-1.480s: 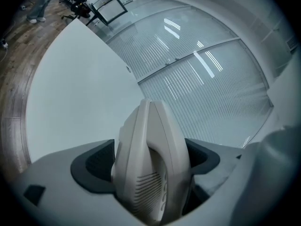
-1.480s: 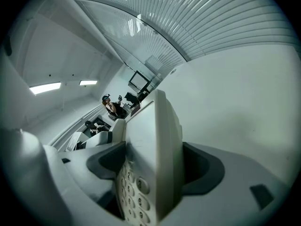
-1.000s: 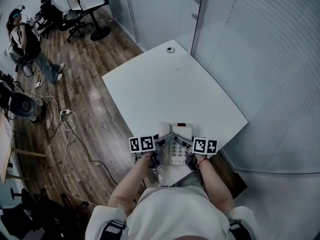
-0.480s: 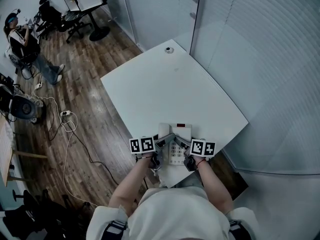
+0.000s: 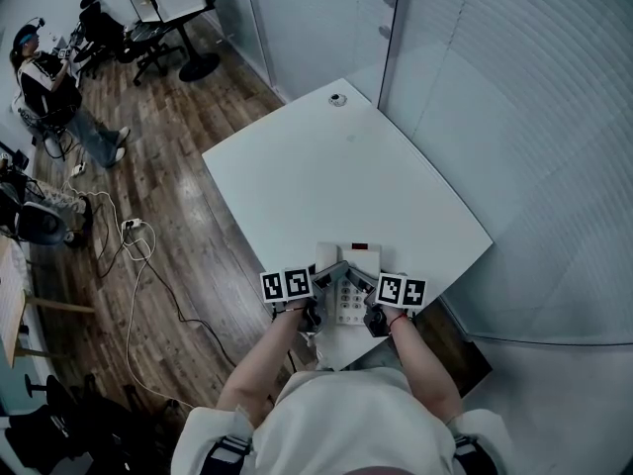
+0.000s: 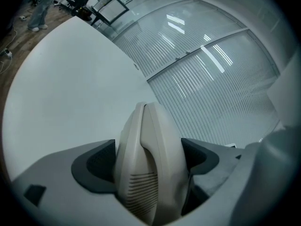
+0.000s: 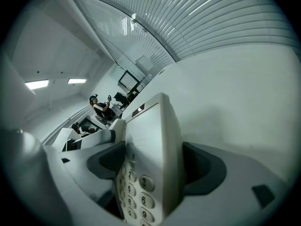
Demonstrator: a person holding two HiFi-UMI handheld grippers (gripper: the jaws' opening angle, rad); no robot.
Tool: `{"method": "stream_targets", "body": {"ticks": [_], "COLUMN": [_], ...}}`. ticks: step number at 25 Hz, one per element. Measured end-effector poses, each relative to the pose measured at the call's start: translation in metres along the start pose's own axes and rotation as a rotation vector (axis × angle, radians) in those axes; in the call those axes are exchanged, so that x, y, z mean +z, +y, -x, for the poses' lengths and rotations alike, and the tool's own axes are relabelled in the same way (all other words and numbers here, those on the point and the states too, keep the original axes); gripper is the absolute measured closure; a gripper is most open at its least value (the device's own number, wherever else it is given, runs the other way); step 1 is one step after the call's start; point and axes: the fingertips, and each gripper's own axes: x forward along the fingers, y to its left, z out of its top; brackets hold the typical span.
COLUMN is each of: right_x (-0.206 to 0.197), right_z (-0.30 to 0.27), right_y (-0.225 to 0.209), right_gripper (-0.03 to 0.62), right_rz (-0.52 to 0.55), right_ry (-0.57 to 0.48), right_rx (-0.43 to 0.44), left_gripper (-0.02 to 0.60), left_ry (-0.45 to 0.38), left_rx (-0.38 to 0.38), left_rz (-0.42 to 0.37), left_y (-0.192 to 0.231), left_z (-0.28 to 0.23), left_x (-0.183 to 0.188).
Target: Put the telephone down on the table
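Left hand-held gripper (image 6: 150, 160) has its 2 dark-padded jaws pinching the cream plastic handset (image 6: 149, 140) of a beige push-button telephone (image 5: 351, 297). The handset stands on edge between them, its slotted end nearest the camera. Between the 2 hand-held grippers the telephone sits over the near edge of the white flat-topped bench (image 5: 336, 176), keypad facing up; whether its underside touches the bench cannot be told. To its right, the right hand-held gripper (image 7: 155, 164) pinches the telephone's base at the keypad side, and the numbered round keys (image 7: 146, 183) show between its jaws. Far ahead of both hand-held grippers, a small round grey object (image 5: 338, 99) lies at the bench's far corner. Beyond the right hand-held gripper runs a glass wall with horizontal blinds (image 5: 514, 117).
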Motion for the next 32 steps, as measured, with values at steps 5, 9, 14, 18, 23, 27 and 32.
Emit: {"method": "stream_targets", "body": {"ticks": [5,9,14,18,23,27,32], "right_x": [0.000,0.000,0.000,-0.001,-0.003,-0.007,-0.014], "right_z": [0.003,0.005,0.009,0.017,0.034,0.047,0.060], "right_y": [-0.003,-0.006,-0.005,-0.005,-0.009,-0.006,0.016], "right_gripper": [0.220,0.217,0.217,0.217,0.218,0.218,0.218], "right_rz": [0.000,0.002,0.024,0.028,0.013,-0.007,-0.006], "right_ry": [-0.005,-0.003,-0.031,-0.074,-0.153,-0.208,-0.254], "right_rx": [-0.031,-0.068,-0.121,-0.174,-0.220,-0.219,-0.166], "left_gripper": [0.144,0.144,0.144,0.144,0.146,0.149,0.235], "left_ry": [-0.040,-0.050,-0.079,-0.088,-0.106,-0.098,-0.103], "left_rx": [-0.025,-0.011,0.009,-0.001,-0.022,-0.019,0.026], "left_rz": [0.052,0.034,0.010,-0.001,-0.027,-0.075,-0.109], "left_y": [-0.002,-0.002,-0.003,-0.009,-0.018,-0.022,-0.021], "left_z": [0.011,0.019,0.035,0.049,0.065,0.074,0.088], "left_x": [0.005,0.005,0.001,-0.003,-0.004,-0.010,-0.018]}}
